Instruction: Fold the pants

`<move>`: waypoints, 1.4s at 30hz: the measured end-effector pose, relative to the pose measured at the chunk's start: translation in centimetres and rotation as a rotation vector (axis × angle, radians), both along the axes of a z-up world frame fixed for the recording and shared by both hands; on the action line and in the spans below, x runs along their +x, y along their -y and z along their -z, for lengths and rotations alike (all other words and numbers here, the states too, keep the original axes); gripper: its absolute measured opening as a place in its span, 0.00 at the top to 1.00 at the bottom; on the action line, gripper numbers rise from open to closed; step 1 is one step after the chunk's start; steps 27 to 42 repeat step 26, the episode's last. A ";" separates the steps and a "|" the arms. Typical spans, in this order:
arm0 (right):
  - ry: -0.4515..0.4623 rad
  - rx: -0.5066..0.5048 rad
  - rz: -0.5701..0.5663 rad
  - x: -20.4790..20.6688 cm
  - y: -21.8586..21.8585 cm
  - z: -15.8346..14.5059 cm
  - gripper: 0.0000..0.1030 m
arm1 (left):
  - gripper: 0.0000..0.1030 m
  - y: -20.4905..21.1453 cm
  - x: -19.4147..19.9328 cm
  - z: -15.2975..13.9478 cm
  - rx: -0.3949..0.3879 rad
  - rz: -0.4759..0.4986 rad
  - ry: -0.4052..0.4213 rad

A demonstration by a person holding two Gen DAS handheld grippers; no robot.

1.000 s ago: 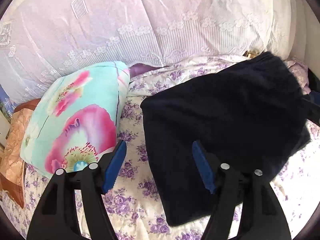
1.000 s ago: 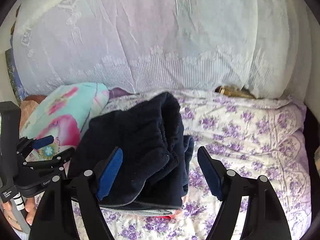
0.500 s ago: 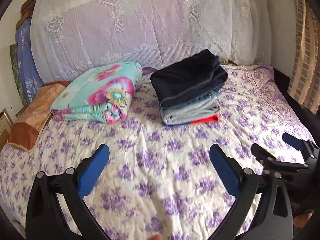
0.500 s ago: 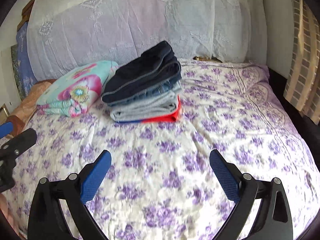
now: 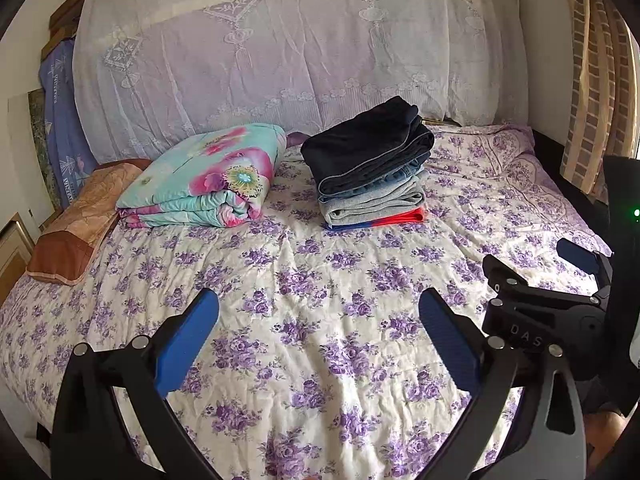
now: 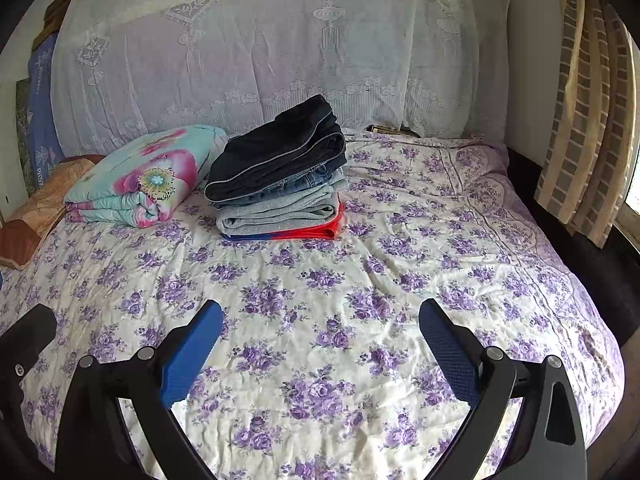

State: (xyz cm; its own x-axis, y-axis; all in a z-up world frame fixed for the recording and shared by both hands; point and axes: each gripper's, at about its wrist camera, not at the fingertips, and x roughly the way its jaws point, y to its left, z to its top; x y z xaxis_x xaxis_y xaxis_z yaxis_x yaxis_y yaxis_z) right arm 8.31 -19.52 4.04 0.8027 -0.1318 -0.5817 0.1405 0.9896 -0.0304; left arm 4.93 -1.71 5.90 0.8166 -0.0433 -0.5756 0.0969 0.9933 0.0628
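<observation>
The step in hand looks like the end of one fold: the dark pants [image 5: 366, 148] lie already folded on top of a stack of clothes [image 5: 372, 196], so I judge that this piece is finished and there is nothing to grasp at this moment. To do this step well, both claws should be kept away from the stack so that they do not catch an edge and pull the layers out of line. If another piece is to be folded, it should be laid flat on the free part of the bed [image 5: 320, 300], in front of the stack. The left claw [image 5: 318, 336] is wide open and holds nothing; it hangs above the flowered sheet, well apart from the stack. The right claw [image 6: 320, 340] is also wide open and empty, above the same sheet. The stack stands near the head of the bed, just beside a folded flowered blanket [image 5: 208, 180] on its left. The dark pants are navy or black, with a thin light seam along the folded edge. Their top layer is a little tilted and lifted at the far side. Under them lie jeans, a grey piece and a red one.
</observation>
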 end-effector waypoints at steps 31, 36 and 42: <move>0.010 -0.003 0.011 -0.4 -0.6 0.0 0.04 | 0.05 0.2 1.0 0.9 -0.038 0.005 -0.047; 0.010 -0.003 0.011 -0.4 -0.6 0.0 0.04 | 0.05 0.2 1.0 0.9 -0.038 0.005 -0.047; 0.010 -0.003 0.011 -0.4 -0.6 0.0 0.04 | 0.05 0.2 1.0 0.9 -0.038 0.005 -0.047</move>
